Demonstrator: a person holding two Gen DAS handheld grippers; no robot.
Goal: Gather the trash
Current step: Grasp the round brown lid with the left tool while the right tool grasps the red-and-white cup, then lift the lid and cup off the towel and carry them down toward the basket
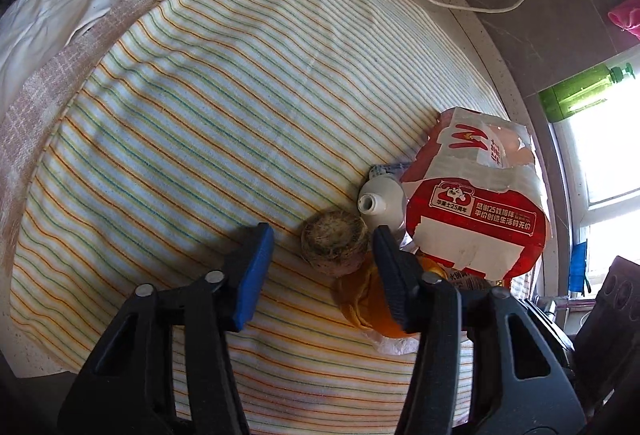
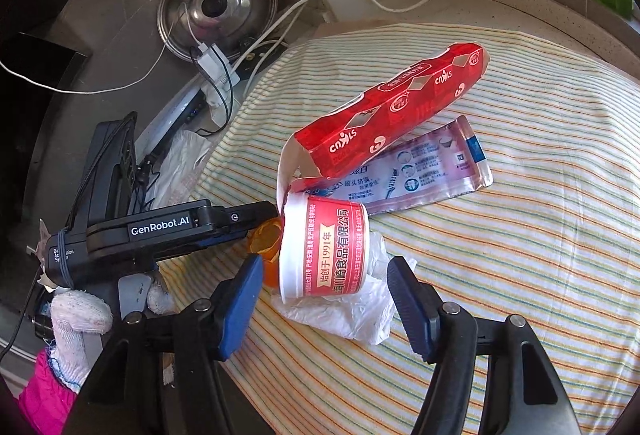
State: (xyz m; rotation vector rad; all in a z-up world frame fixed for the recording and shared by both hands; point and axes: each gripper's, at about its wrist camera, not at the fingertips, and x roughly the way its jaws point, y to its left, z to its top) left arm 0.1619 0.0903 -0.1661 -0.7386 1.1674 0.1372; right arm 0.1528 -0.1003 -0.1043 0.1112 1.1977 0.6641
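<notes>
Jaws of both grippers gape wide around a printed paper cup (image 2: 324, 247) on striped cloth (image 2: 520, 235).

On the cloth (image 2: 520, 235) the tub (image 2: 324, 247) lay on its side over the crumpled tissue (image 2: 352, 315), with the carton (image 2: 384, 115) behind it resting on the toothpaste tube (image 2: 432, 167).
</notes>
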